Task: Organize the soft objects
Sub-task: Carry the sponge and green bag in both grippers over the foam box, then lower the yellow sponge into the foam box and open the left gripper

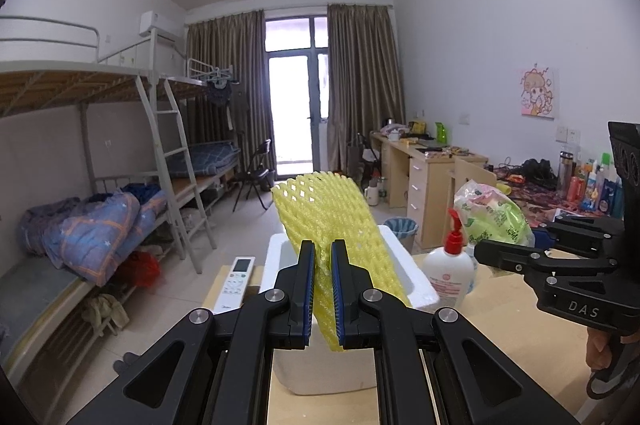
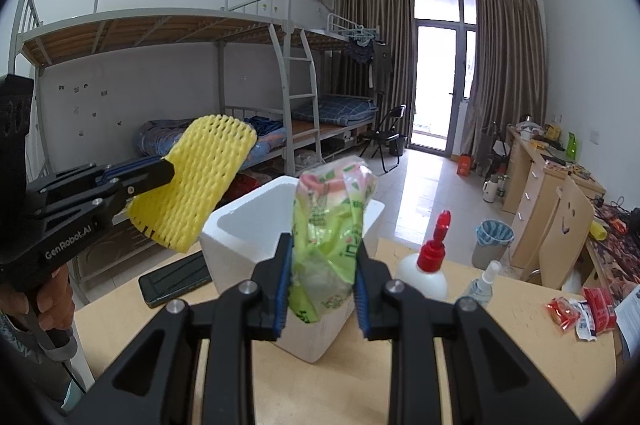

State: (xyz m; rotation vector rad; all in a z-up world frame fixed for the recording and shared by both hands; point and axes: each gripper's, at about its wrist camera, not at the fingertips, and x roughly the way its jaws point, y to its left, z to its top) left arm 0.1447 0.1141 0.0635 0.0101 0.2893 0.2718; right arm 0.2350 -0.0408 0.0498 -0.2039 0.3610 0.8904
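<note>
My left gripper (image 1: 323, 249) is shut on a yellow foam net sleeve (image 1: 328, 221), which stands up above the white foam box (image 1: 404, 261). From the right wrist view the same yellow foam net sleeve (image 2: 196, 181) hangs in the left gripper (image 2: 170, 173), left of the white foam box (image 2: 248, 225). My right gripper (image 2: 322, 249) is shut on a green and pink plastic tissue pack (image 2: 328, 225) held over the box. In the left wrist view that tissue pack (image 1: 492, 217) sits in the right gripper (image 1: 480, 253) at the right.
On the wooden table (image 2: 500, 357) stand a red-capped pump bottle (image 2: 428, 265), a small spray bottle (image 2: 482, 285) and red snack packets (image 2: 580, 309). A white remote (image 1: 236, 283) and a dark flat case (image 2: 176, 283) lie left of the box. Bunk beds and desks line the room.
</note>
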